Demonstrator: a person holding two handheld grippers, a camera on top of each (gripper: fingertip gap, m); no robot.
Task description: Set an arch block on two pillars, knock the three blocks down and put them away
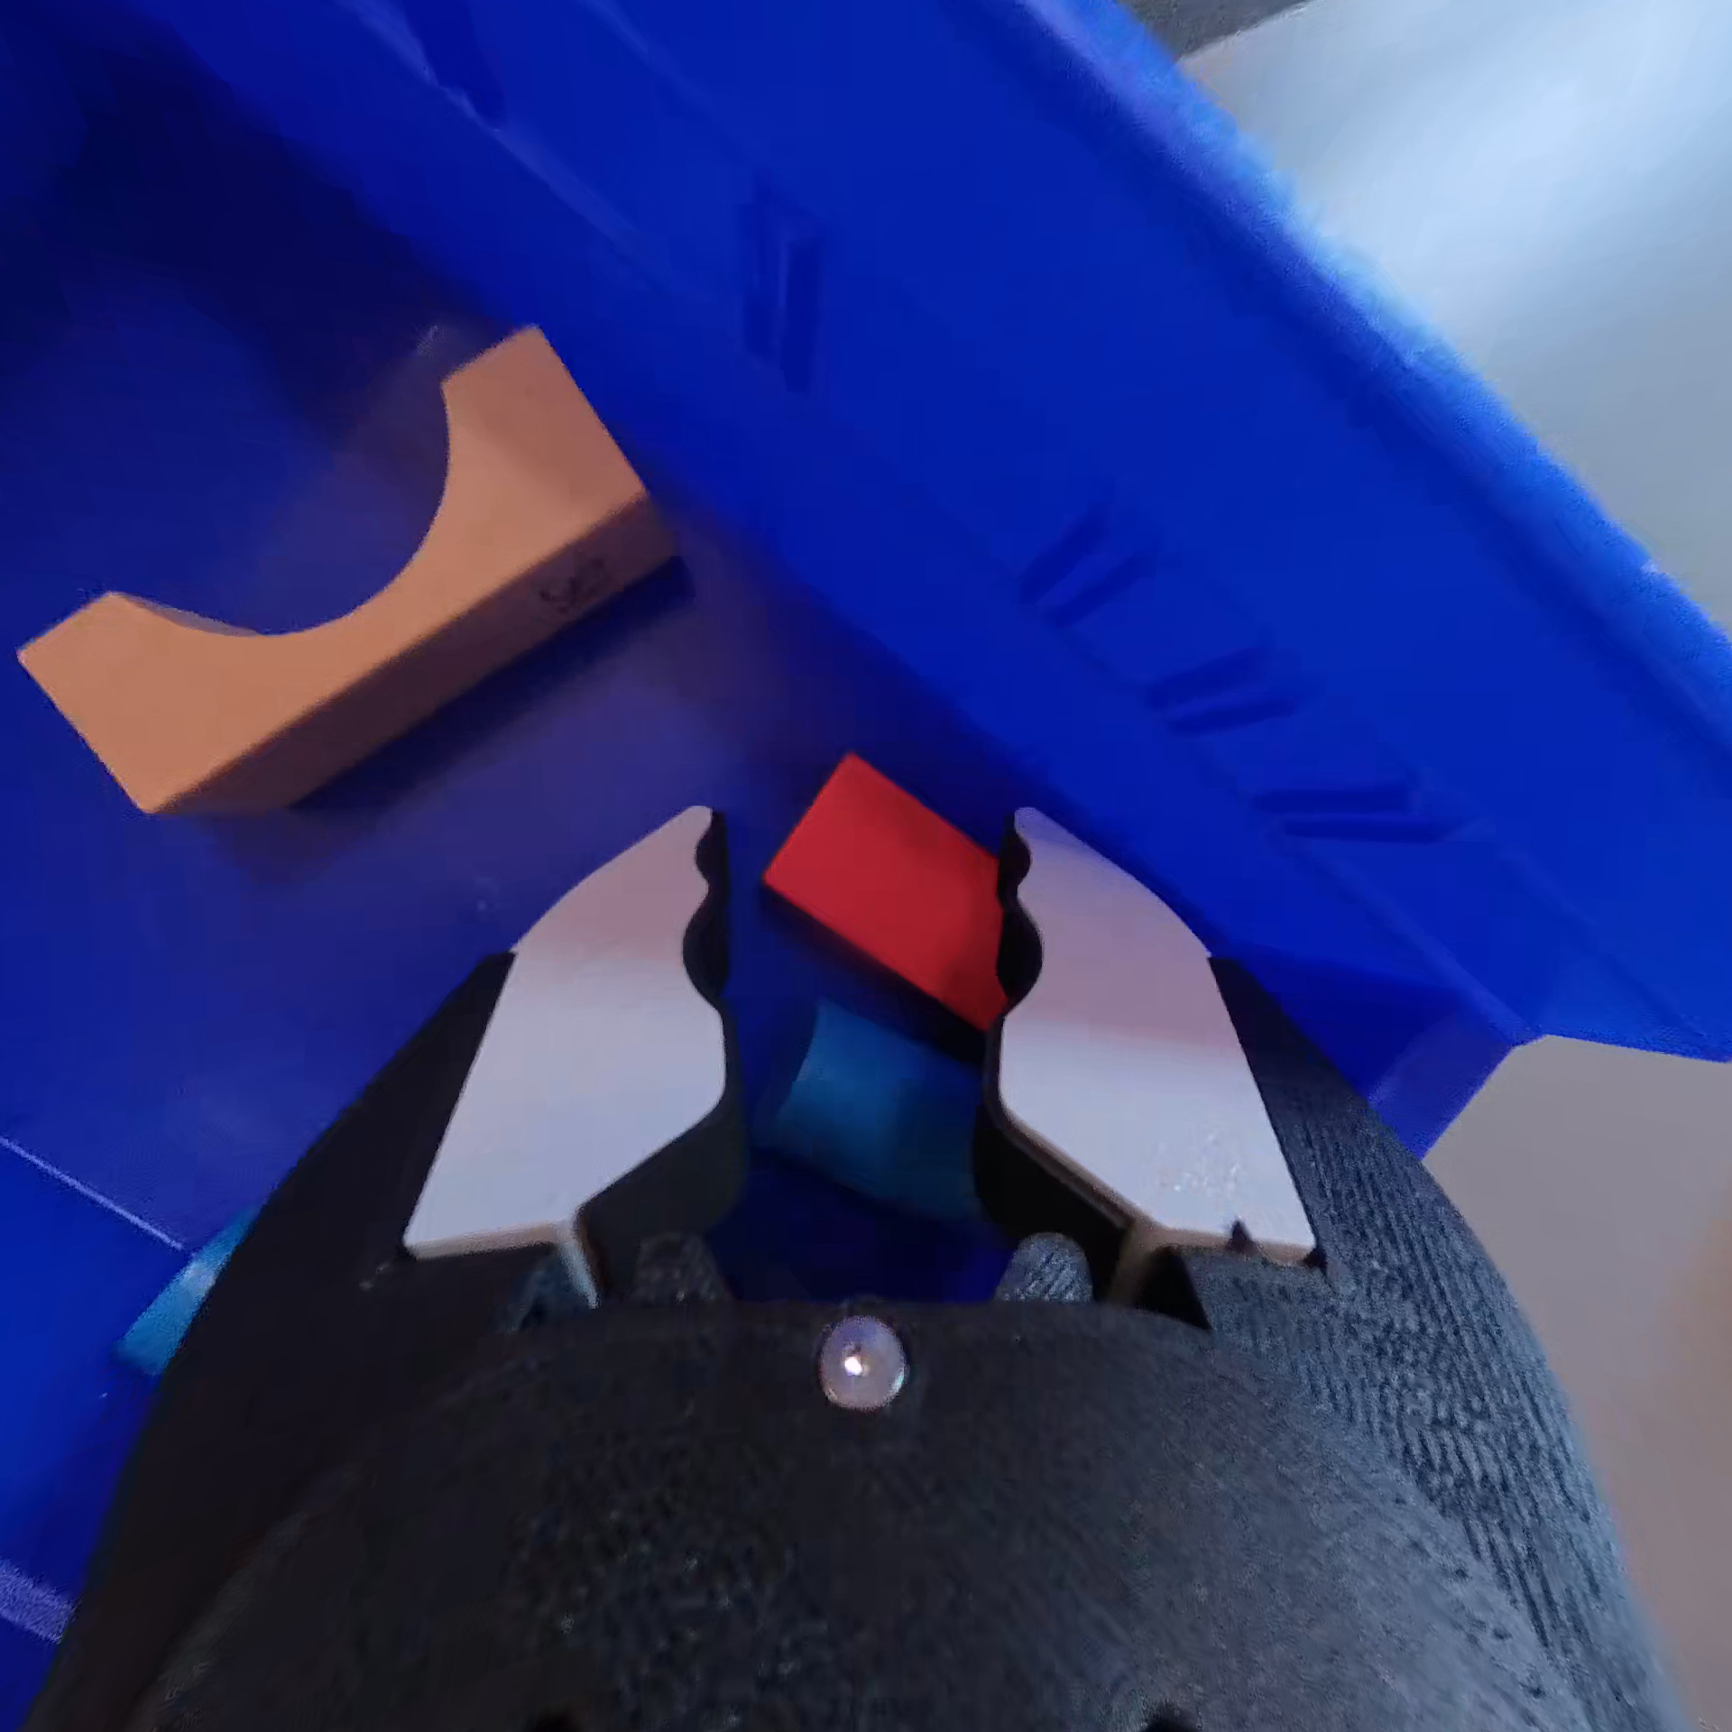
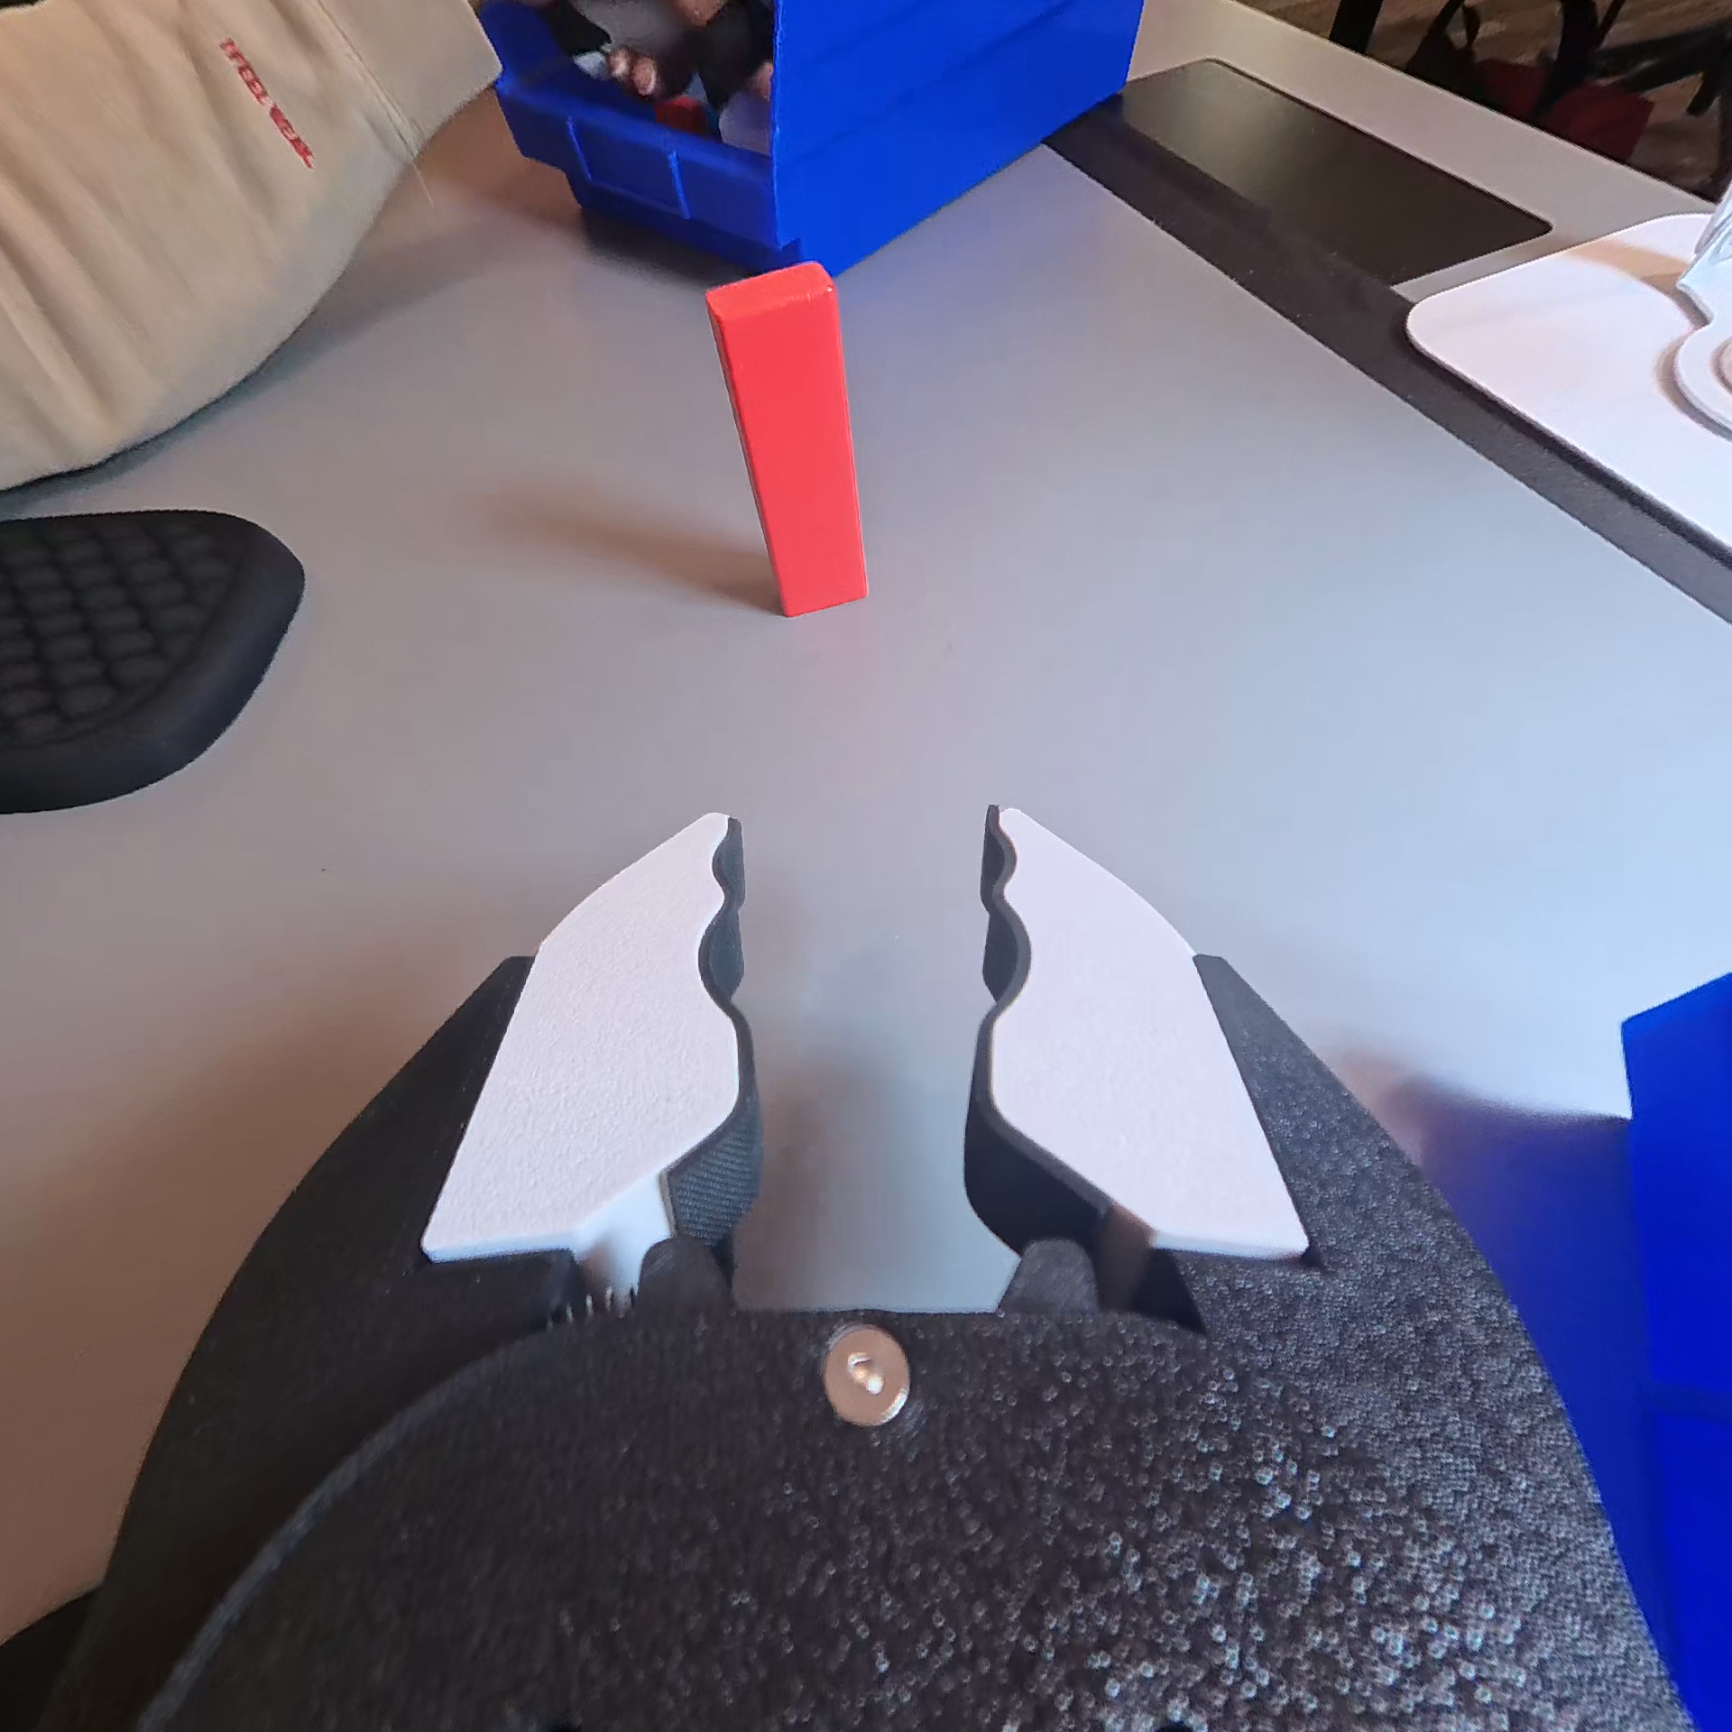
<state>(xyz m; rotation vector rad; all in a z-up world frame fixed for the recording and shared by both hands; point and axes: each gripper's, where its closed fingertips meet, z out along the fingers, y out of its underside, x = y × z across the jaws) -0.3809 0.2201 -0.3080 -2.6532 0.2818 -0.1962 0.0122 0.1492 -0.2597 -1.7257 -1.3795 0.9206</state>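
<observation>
In the left wrist view my left gripper (image 1: 862, 829) is open inside a blue bin (image 1: 1031, 375). A red block (image 1: 890, 900) lies on the bin floor between its fingertips, close to the right finger. A blue block (image 1: 881, 1115) lies just behind it, between the fingers. A tan arch block (image 1: 309, 647) lies flat on the floor to the upper left. In the right wrist view a red pillar block (image 2: 797, 440) stands upright on the grey table (image 2: 1218, 703). My right gripper (image 2: 859, 823) is open and empty, low over the table, well short of the pillar.
The blue bin (image 2: 937, 122) stands behind the pillar with dark shapes inside. A second blue bin's corner (image 2: 1678, 1218) is at the right edge. A white mat (image 2: 1546, 337) and a black panel (image 2: 1312, 159) lie right. A cream sleeve (image 2: 169, 216) and a black pad (image 2: 122, 647) are left. Tip to tip, the grippers are about 40 cm apart. The right gripper is farther from the black panel (image 2: 1312, 159), some 45 cm, than the left, some 20 cm.
</observation>
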